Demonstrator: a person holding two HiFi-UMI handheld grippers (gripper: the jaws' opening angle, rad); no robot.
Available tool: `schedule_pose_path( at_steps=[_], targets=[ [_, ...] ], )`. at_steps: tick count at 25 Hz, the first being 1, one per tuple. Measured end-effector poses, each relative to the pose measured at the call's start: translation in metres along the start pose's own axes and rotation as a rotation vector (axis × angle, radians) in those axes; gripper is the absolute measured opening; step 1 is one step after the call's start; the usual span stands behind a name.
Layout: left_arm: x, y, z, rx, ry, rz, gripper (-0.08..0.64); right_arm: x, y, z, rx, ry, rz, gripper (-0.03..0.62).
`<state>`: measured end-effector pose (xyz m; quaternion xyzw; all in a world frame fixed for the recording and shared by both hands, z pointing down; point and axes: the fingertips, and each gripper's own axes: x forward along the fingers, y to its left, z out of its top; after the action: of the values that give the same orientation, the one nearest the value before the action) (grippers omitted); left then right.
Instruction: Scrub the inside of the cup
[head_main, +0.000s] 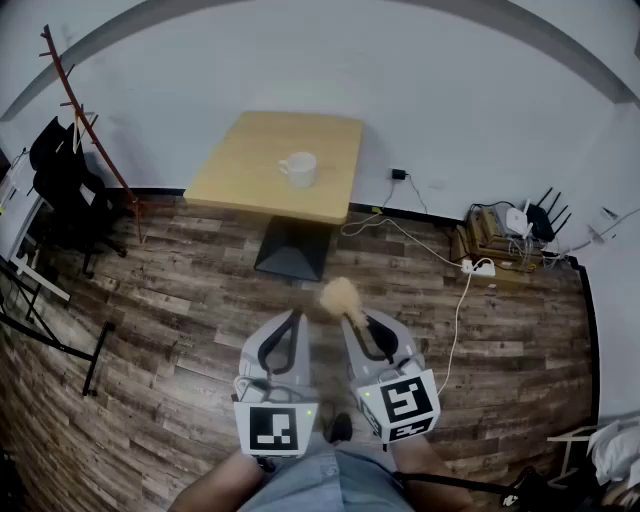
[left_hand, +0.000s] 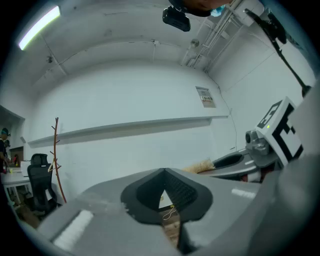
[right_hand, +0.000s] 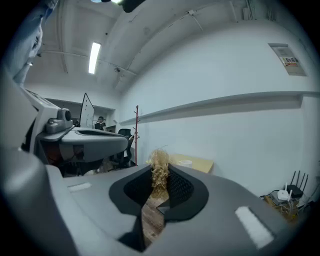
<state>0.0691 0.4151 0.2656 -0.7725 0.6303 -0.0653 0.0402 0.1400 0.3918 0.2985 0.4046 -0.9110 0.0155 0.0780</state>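
Note:
A white cup (head_main: 298, 168) stands on the small wooden table (head_main: 250, 170) across the room, well ahead of both grippers. The right gripper view shows the cup (right_hand: 184, 162) small and far off on the table (right_hand: 200, 164). My right gripper (head_main: 355, 322) is shut on a straw-coloured bristle brush (head_main: 342, 297), whose tuft (right_hand: 160, 170) sticks out upright between the pads. My left gripper (head_main: 293, 318) hangs beside it, shut with nothing in it. In the left gripper view the left gripper (left_hand: 164, 174) has its jaws together, with the right gripper (left_hand: 260, 150) and brush (left_hand: 200, 166) to its right.
Wooden plank floor lies between me and the table's black base (head_main: 292, 250). A red coat rack (head_main: 90, 130) and black chairs (head_main: 60, 190) stand at the left. At the right wall sit a crate with a router (head_main: 505, 230), a power strip and trailing cables (head_main: 460, 300).

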Motion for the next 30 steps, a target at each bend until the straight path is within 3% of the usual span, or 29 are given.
schedule_pose_path(
  at_steps=[12,16,25,30],
  targets=[
    [0.012,-0.020,0.001,-0.052,-0.007,0.024,0.020,-0.011,-0.023,-0.004,0.000,-0.011,0.045,0.061],
    [0.011,-0.018,-0.007,-0.050,0.013,0.037,0.021,-0.007,-0.026,-0.012,0.042,-0.015,0.065,0.061],
    [0.033,0.021,-0.036,-0.084,0.062,0.057,0.020,0.040,-0.031,-0.027,0.109,0.022,0.062,0.063],
    [0.072,0.077,-0.050,-0.090,0.087,0.070,0.020,0.104,-0.030,-0.022,0.109,0.046,0.074,0.063]
  ],
)
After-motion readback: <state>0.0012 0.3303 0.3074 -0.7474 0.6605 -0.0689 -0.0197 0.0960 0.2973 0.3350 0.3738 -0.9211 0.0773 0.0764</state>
